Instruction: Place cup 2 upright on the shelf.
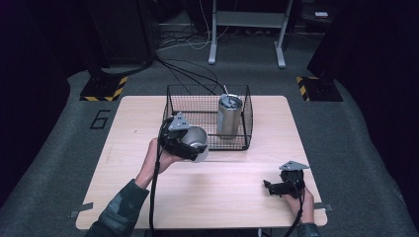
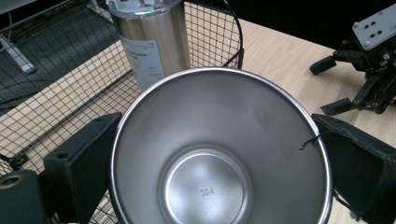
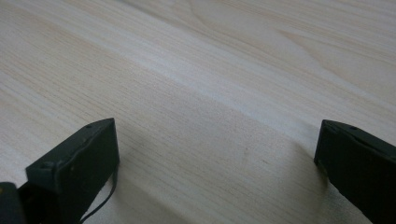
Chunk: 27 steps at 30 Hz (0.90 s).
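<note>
You are holding the open steel cup in your left gripper, its jaws clamped on the cup's sides, just in front of the wire basket. The basket is lying straight ahead, with 1 lidded tumbler standing inside. Your right gripper is resting spread and empty on the surface, well apart.

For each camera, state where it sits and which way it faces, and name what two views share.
High view: above the person's side, looking forward and down on the table; both forearms, left gripper, right gripper.
Left gripper view: rides the left gripper, looking into the steel cup between its jaws, toward the wire basket.
Right gripper view: rides the right gripper, jaws apart over bare tabletop.
Shared: high and left gripper views both show the lidded tumbler standing in the basket.
</note>
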Motion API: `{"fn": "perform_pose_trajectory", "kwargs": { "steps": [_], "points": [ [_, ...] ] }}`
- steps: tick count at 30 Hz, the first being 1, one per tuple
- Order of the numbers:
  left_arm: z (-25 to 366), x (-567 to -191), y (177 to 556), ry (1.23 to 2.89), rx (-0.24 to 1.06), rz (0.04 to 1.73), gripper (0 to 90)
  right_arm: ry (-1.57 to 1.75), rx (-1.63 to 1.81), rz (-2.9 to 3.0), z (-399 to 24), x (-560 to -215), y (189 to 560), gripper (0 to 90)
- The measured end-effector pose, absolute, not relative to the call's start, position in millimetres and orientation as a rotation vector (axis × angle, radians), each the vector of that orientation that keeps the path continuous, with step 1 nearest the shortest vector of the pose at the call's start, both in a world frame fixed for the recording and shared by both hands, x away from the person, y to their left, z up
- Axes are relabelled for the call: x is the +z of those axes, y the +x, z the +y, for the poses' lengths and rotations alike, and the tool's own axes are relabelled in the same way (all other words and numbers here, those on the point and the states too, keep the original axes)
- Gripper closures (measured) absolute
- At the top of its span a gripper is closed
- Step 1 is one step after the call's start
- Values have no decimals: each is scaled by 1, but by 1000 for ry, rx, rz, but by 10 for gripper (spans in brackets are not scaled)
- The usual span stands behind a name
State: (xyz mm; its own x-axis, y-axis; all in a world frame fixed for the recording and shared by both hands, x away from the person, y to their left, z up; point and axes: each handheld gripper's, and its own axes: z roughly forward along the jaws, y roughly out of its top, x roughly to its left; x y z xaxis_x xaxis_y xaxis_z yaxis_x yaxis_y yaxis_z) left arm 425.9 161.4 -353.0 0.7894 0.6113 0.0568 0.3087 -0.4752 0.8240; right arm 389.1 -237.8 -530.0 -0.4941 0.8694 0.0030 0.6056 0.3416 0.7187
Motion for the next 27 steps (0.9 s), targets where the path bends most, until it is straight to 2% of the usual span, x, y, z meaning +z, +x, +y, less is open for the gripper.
{"fn": "perform_pose_trajectory", "kwargs": {
  "steps": [27],
  "points": [
    [150, -314, 464, 2110, 515, 646, 60, 1303, 946, 2222, -237, -530, 390, 0]
  ]
}}
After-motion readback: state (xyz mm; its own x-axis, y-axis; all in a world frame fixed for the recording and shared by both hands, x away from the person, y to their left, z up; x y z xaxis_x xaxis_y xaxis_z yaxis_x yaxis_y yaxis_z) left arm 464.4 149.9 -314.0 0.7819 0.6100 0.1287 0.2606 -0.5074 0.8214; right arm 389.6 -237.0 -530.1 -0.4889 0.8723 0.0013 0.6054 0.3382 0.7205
